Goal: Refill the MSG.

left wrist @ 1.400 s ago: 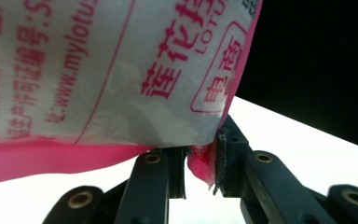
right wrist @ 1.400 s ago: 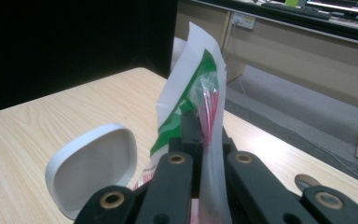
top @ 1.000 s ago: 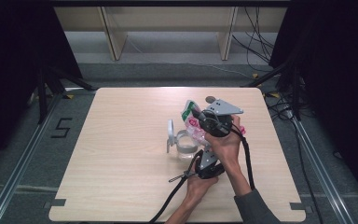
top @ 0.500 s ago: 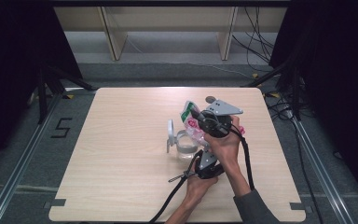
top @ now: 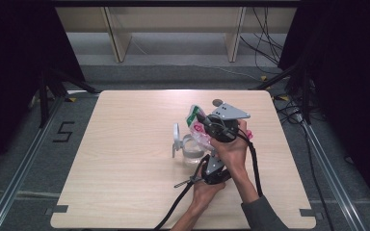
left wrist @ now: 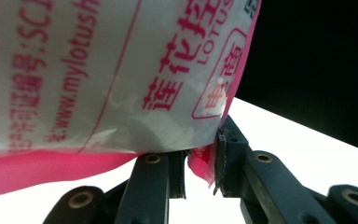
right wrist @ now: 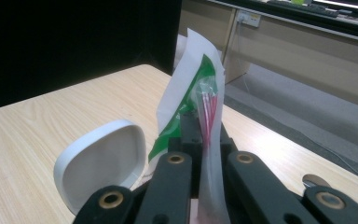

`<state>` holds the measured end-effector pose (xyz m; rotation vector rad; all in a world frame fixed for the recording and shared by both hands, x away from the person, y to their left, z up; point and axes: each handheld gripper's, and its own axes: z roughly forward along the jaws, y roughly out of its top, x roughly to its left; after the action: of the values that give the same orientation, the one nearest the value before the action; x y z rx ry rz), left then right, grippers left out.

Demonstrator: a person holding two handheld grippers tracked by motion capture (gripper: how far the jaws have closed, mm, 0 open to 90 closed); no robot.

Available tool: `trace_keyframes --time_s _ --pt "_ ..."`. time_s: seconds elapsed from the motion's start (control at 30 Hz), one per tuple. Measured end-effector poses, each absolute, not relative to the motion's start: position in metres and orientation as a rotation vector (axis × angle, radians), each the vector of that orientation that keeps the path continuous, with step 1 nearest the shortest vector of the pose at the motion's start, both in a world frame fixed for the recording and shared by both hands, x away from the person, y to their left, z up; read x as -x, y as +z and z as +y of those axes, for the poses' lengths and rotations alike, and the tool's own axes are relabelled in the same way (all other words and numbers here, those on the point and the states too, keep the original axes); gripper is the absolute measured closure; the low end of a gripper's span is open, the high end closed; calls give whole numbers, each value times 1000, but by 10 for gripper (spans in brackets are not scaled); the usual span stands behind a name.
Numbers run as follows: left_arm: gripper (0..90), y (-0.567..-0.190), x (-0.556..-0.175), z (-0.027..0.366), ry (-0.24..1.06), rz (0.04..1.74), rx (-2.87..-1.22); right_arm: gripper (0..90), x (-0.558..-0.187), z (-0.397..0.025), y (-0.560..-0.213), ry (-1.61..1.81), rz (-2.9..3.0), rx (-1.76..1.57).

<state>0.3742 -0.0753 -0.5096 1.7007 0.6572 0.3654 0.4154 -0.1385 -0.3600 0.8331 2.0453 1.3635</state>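
Red print [left wrist: 182, 74] on pinched bag [left wrist: 98, 93]

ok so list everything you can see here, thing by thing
plastic bag: one, white with pink edge and pink print, held up between both grippers over the table's middle
clear container: one, see-through, on the table under the bag
lid: one, white, rounded, standing up at the container's left side
small round thing: one, grey, near the table's far edge
table: one, light wood
left gripper: one, black, shut on the bag's pink corner
right gripper: one, black, shut on the bag's green and white top
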Motion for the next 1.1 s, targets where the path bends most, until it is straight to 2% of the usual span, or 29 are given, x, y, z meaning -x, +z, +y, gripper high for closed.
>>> trace_keyframes --time_s 1.1 --pt "763 -511 -375 -76 371 649 -1693 898 -417 -138 -361 1363 2061 -816"
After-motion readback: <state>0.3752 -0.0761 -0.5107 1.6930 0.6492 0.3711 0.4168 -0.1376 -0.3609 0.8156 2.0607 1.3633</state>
